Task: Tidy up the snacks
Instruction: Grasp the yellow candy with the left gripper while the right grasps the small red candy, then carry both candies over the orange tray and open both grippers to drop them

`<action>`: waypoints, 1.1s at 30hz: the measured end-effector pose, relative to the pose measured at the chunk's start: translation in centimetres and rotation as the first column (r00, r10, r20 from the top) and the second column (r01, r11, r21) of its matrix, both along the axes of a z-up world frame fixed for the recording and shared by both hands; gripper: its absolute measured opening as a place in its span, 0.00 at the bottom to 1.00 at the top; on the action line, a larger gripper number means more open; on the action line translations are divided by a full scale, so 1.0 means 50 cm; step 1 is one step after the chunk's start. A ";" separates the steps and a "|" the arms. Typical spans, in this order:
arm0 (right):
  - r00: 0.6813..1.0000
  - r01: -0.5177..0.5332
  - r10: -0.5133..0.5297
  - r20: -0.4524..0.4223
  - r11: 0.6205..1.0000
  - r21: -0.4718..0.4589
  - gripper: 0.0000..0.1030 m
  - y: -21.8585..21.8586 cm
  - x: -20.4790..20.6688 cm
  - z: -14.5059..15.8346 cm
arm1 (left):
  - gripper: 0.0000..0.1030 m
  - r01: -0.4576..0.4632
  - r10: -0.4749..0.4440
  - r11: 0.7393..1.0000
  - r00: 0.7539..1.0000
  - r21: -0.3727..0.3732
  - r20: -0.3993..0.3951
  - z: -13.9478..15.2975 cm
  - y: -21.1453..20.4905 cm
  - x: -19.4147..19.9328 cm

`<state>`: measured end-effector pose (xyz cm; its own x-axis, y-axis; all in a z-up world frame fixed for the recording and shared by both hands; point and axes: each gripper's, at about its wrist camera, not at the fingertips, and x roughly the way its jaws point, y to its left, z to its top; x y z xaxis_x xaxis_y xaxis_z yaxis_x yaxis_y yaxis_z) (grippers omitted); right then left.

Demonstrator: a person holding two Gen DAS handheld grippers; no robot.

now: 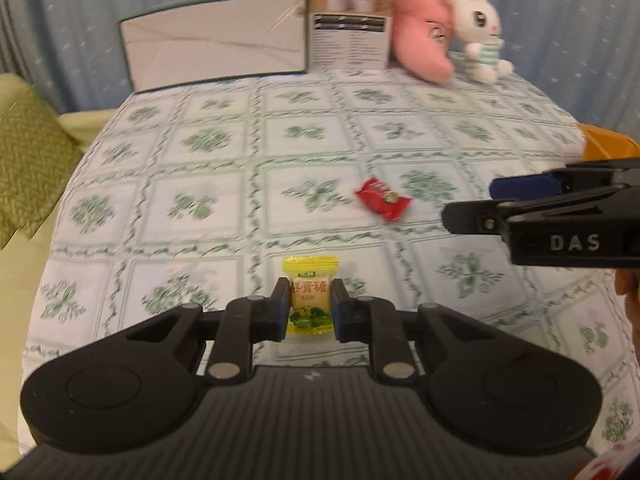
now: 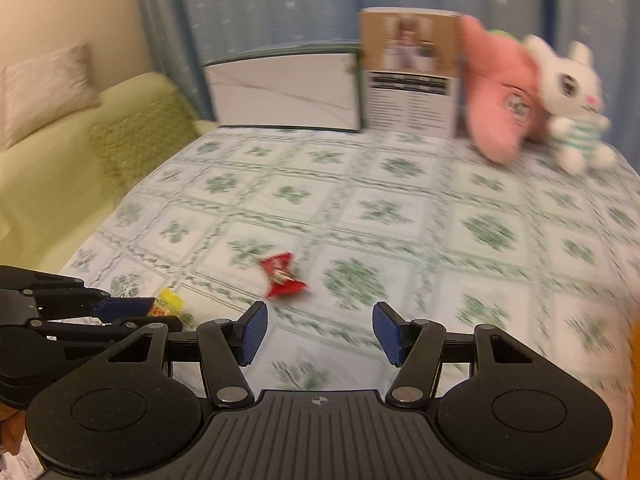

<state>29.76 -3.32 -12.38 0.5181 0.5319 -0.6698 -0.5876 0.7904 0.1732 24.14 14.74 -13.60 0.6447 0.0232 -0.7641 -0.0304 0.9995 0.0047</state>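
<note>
left tongs (image 1: 310, 308) clamped on the yellow candy (image 1: 310, 294), pads pressing its two long sides, packet upright between them and at or just above the surface (image 1: 224, 128); cannot tell whether lifted clear. right tongs (image 2: 320, 334) apart, nothing between the blue ribbed pads (image 2: 252, 336), hovering just short of the red candy (image 2: 282, 276), which lies flat on the surface, well apart from the yellow one. both snacks judged very light: small pillow-shaped packets of thin glossy film with crimped, serrated ends, likely a firm lump inside. film probably slick and crinkly, so best taken across the plump middle rather than by the flat end seals, which would fold and slip out. not fragile, though a hard squeeze could burst a seam. red packet twisted a little, lying slantwise, so likely needing the pads turned to straddle its narrow width. surface dressed in a smooth cloth with green leaf squares, probably plastic-coated and slippery under a packet. at the far edge a stiff cardboard box (image 1: 216, 40), a printed carton (image 1: 352, 20), a soft pink plush (image 1: 424, 32) and a white rabbit plush (image 1: 480, 28).
</note>
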 end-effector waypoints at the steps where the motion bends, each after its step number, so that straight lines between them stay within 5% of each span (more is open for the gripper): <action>1: 1.000 -0.020 0.020 0.009 1.000 -0.005 0.57 0.013 0.006 -0.004 | 0.18 -0.013 0.013 1.000 1.000 -0.002 0.002 -0.002 0.005 0.002; 9: 0.995 -0.090 0.091 0.029 0.995 -0.032 0.55 0.083 0.050 -0.035 | 0.18 -0.090 0.091 0.994 0.996 -0.069 0.022 -0.004 0.036 0.008; 12: 0.994 -0.107 0.108 0.022 0.993 -0.047 0.43 0.104 0.061 -0.047 | 0.18 -0.098 0.101 0.992 0.995 -0.081 0.028 -0.002 0.041 0.008; 16: 0.992 -0.118 0.120 0.030 0.990 -0.074 0.38 0.120 0.067 -0.060 | 0.18 -0.101 0.104 0.991 0.994 -0.086 0.031 -0.001 0.044 0.008; 19: 0.992 -0.112 0.116 0.039 0.990 -0.082 0.17 0.116 0.065 -0.060 | 0.18 -0.096 0.099 0.991 0.995 -0.089 0.028 -0.002 0.042 0.008; 33: 0.992 0.123 -0.124 -0.001 0.991 -0.057 0.17 -0.042 -0.063 0.009 | 0.18 0.013 -0.009 0.996 0.999 -0.085 0.054 0.032 -0.033 -0.017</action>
